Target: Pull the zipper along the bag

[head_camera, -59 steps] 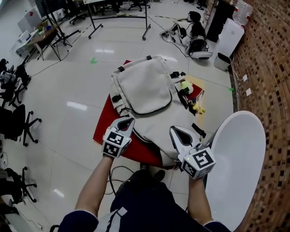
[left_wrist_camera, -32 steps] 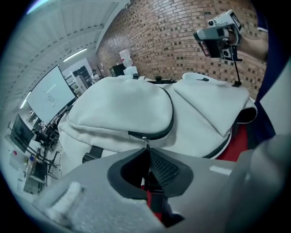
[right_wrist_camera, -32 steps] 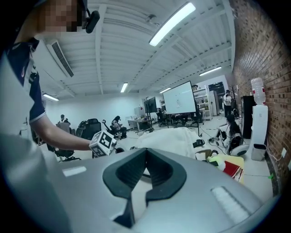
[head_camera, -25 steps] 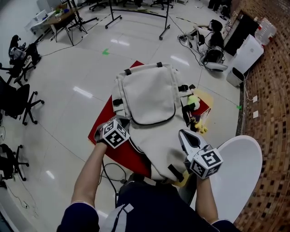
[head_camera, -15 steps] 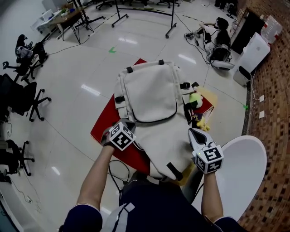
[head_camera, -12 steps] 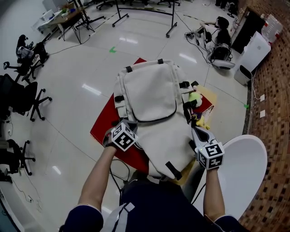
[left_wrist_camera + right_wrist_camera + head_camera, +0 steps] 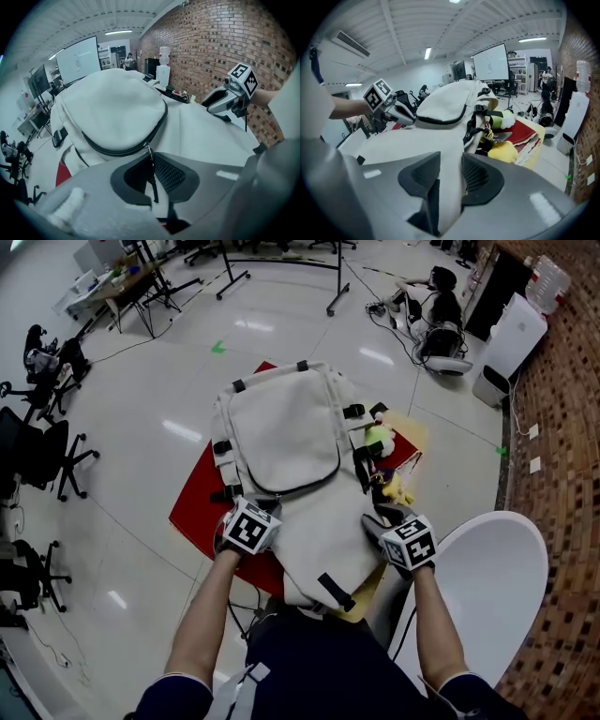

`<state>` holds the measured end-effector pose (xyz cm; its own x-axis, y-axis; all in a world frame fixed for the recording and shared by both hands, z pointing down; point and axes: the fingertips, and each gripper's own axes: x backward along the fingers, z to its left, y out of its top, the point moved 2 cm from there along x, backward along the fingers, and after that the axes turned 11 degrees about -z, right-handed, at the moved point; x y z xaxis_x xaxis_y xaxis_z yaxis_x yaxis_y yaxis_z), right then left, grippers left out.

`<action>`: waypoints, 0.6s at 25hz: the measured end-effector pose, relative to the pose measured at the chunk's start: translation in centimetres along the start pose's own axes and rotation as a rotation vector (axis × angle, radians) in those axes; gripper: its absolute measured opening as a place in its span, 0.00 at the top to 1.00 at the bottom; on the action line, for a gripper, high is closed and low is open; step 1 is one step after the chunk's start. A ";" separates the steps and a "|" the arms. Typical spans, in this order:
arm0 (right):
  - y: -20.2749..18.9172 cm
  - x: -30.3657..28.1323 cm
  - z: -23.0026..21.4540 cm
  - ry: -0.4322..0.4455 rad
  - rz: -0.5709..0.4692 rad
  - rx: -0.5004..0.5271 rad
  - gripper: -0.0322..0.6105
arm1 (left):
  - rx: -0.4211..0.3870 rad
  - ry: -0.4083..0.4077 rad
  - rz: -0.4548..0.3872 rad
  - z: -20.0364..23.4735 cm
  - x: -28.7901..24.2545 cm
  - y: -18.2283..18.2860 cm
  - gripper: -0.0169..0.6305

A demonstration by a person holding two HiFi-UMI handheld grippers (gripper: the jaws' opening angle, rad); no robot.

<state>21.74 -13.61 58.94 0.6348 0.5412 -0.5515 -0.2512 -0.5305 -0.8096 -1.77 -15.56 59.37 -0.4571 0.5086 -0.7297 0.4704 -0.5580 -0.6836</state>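
Note:
A cream backpack (image 7: 281, 442) lies on a red mat, and a dark zipper (image 7: 281, 491) curves round its front pocket. My left gripper (image 7: 246, 510) is at the zipper's lower left end. In the left gripper view its jaws (image 7: 152, 187) pinch the black zipper pull cord (image 7: 151, 164); they have just been opening a little, with the cord still between them. My right gripper (image 7: 380, 518) is at the bag's right edge. Its jaws (image 7: 451, 183) have just been opening and straddle a fold of the bag's fabric (image 7: 450, 154).
The red mat (image 7: 192, 512) lies on a shiny floor. Green and yellow plush toys (image 7: 380, 439) and black straps lie by the bag's right side. A white round table (image 7: 487, 596) is at the lower right, office chairs (image 7: 37, 456) at the left, and a brick wall at the right.
My right gripper has dropped and moved in to the bag's right edge. My left gripper has shifted a little along the bag's lower left, by the zipper.

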 end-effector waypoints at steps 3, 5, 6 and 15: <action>0.0 0.0 0.4 0.026 -0.005 0.015 0.75 | 0.001 0.002 0.011 -0.8 -0.7 1.1 0.93; -0.1 0.1 0.5 0.036 -0.004 0.033 0.76 | 0.000 0.006 0.011 -1.3 -1.3 1.7 0.94; -0.1 0.1 0.6 0.040 -0.002 0.047 0.76 | 0.003 0.009 0.009 -1.4 -1.6 2.0 0.94; -0.4 0.6 2.2 0.087 0.022 0.115 0.80 | 0.077 -0.028 -0.021 -3.8 -4.5 5.1 0.94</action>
<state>20.63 -11.67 58.51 0.6878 0.4693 -0.5538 -0.3447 -0.4601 -0.8182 5.54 -18.17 59.08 -0.4881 0.5029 -0.7134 0.4014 -0.5965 -0.6951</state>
